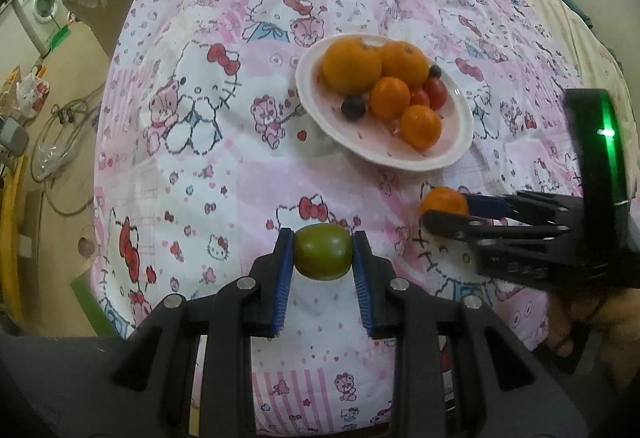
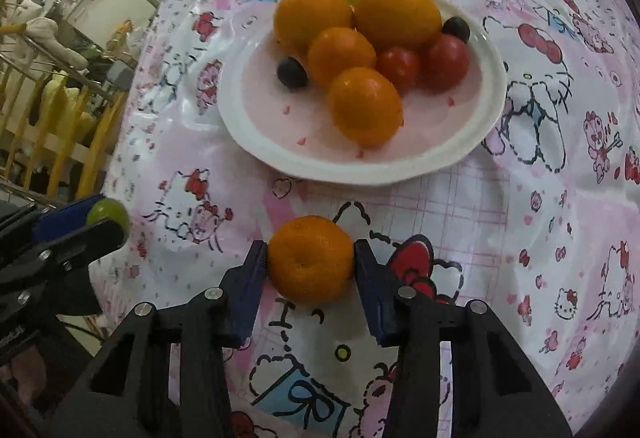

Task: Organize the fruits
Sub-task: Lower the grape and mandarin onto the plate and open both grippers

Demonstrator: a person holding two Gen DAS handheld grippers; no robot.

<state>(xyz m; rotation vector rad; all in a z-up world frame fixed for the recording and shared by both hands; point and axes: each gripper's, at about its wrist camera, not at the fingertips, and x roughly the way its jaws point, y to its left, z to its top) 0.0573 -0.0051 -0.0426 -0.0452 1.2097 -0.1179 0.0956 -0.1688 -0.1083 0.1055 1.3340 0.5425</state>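
Note:
A green fruit [image 1: 323, 252] is gripped between the blue pads of my left gripper [image 1: 323, 234], held above the patterned cloth. My right gripper [image 2: 311, 246] is shut on a small tangerine [image 2: 311, 262], with both pads against its sides, low over the cloth. In the left wrist view the right gripper [image 1: 444, 208] and its tangerine [image 1: 442, 198] sit to the right. The right wrist view shows the left gripper [image 2: 106, 220] with the green fruit [image 2: 105, 210] at the far left. Beyond both stands a white plate [image 2: 320, 170] holding several oranges, two red tomatoes and two dark berries.
A pink cartoon-print cloth [image 1: 208, 166] covers the round table. Its edge drops off at the left to a floor with cables [image 1: 60, 142] and a washing machine [image 1: 40, 4]. A yellow rack [image 2: 60, 126] stands beyond the table's left edge.

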